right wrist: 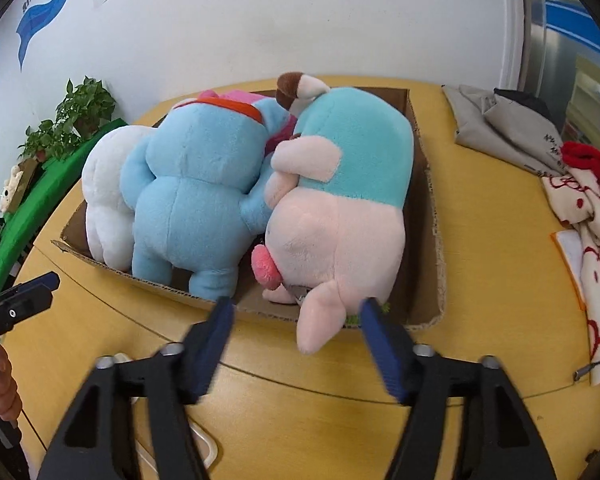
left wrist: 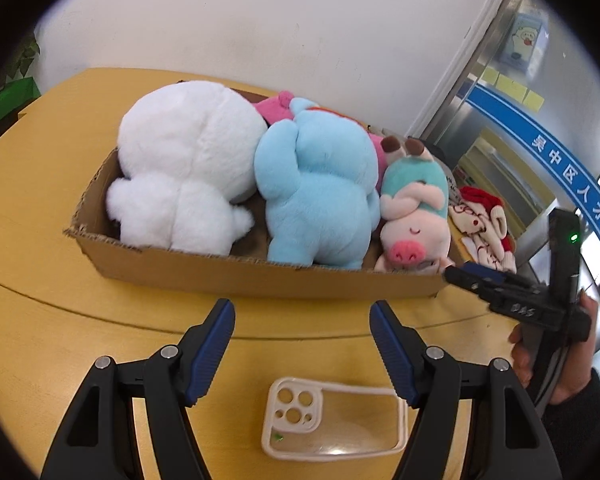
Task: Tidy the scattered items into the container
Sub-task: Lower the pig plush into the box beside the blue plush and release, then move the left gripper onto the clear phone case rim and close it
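- The cardboard box (left wrist: 256, 276) sits on the yellow table (left wrist: 40, 240). Three soft toys are in it: a white plush (left wrist: 184, 164), a blue plush (left wrist: 320, 184) and a pig plush (left wrist: 414, 216).
- The pig's ear (right wrist: 320, 316) hangs over the front wall of the box, between the fingers of the right gripper (right wrist: 296, 312). The fingers are apart and I think they do not press on it.
- A clear phone case (left wrist: 332, 420) lies flat on the table, in front of the box and not in it yet.
- The left gripper (left wrist: 302, 316) is above the case with its fingers apart and nothing in them.
- I think the case is next. It is thin and flat, so the left gripper should come low, pinch one raised edge, then lift it over the box wall into a free spot.
- The left view shows the whole case and the pig's face. The right view shows only a white bit that may be the case.
- The right view shows grey cloth (right wrist: 496, 128) and a green plant (right wrist: 84, 108) that the left view misses.
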`<state>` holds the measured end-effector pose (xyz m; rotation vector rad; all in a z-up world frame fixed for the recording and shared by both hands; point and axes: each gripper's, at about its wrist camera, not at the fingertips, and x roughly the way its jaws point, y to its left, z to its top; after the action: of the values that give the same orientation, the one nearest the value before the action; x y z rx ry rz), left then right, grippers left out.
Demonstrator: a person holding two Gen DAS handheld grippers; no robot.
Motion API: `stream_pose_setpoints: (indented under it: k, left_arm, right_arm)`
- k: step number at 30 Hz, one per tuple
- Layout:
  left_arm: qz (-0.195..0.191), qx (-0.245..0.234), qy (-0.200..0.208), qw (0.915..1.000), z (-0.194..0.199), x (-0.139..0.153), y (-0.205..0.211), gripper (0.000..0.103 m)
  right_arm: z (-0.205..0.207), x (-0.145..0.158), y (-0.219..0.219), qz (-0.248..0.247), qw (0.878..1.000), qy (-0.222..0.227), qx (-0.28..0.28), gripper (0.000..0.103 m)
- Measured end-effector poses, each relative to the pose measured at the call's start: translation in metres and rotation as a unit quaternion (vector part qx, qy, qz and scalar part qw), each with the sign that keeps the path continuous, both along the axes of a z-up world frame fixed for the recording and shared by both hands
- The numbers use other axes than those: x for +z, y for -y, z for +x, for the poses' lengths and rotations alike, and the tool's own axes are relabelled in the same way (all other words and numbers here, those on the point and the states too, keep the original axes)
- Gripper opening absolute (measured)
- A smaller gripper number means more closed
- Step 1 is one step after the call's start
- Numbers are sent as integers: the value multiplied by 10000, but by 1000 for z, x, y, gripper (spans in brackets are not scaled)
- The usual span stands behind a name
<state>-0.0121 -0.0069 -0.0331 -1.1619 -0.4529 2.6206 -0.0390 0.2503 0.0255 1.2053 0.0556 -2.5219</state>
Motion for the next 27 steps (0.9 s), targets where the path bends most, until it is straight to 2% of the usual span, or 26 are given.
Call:
stream_pose_setpoints:
  k: [4, 8, 14, 17, 19, 20, 22, 24, 27]
  left_arm:
    - [-138, -72, 169, 9997, 11, -12, 2, 70]
    - [-211, -143, 474, 9986, 21, -30, 5, 70]
    - [-407, -347, 894, 9946, 28, -55, -3, 70]
    - [-570, -429, 1046, 9920, 28, -63, -10, 67]
    - [-685, -376, 1175, 9900, 27, -68, -13, 54]
    - [-704, -339, 1259, 9890, 26, -71, -13, 52]
    - [-698, -304, 1382, 9875, 25, -75, -13, 42]
    - [-777, -306, 1363, 9871, 27, -76, -14, 39]
    - [-922, -391, 1371, 9855, 29, -77, -17, 23]
  right_arm:
    - [27, 13, -1, -178, 9997, -178, 6, 97]
    - [64, 9, 4, -224, 9996, -145, 43, 98]
    - [106, -53, 23, -61, 9986, 498, -163, 98]
    - [113, -77, 30, -212, 9956, 835, -376, 96]
    - [114, -81, 35, -157, 9955, 824, -429, 93]
    - [113, -82, 37, -112, 9957, 818, -425, 90]
    - [110, -82, 43, 6, 9959, 830, -372, 78]
    - [108, -83, 47, 175, 9960, 796, -359, 74]
    - [109, -84, 52, 303, 9963, 747, -295, 63]
